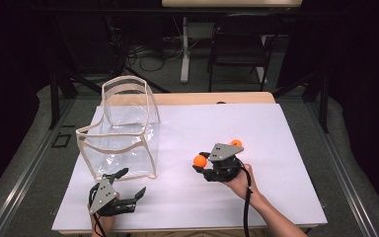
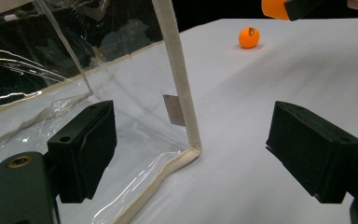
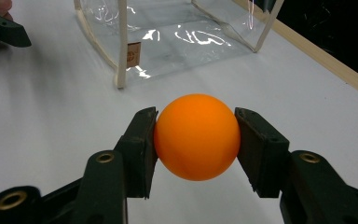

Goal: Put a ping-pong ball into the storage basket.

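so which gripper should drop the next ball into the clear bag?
Right, probably. The right gripper is already shut on an orange ball, facing the clear bag. The left gripper is open beside the bag's corner, holding nothing.

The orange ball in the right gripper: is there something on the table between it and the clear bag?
Nothing visible. The right gripper holds the orange ball, and bare white table lies between it and the clear bag.
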A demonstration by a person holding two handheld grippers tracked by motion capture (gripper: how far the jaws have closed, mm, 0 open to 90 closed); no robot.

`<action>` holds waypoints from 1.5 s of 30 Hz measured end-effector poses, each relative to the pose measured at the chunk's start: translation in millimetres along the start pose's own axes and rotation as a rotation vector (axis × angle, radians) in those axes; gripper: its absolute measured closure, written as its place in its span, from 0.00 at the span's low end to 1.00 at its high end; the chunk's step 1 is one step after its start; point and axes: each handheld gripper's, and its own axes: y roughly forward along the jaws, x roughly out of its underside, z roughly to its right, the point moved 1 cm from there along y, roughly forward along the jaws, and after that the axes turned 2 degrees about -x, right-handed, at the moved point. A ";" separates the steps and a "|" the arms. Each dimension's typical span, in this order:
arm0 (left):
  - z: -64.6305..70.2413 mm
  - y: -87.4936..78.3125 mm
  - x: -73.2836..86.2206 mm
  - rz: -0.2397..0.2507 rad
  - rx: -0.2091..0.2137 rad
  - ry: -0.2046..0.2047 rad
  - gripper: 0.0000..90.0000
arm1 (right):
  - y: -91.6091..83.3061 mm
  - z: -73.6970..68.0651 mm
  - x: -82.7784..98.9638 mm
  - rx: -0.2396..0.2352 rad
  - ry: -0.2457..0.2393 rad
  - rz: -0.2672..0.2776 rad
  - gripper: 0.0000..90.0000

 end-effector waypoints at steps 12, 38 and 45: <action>-0.1 -0.1 0.0 0.002 0.000 -0.001 0.17 | 5.1 -2.5 -10.2 -0.015 -0.012 0.017 0.56; 0.4 0.5 0.1 -0.001 0.002 -0.001 0.17 | 7.6 -2.5 -24.6 -0.021 -0.028 0.052 0.56; 0.2 0.4 0.1 0.000 0.002 0.001 0.17 | 10.3 -3.2 -29.2 -0.031 -0.036 0.052 0.56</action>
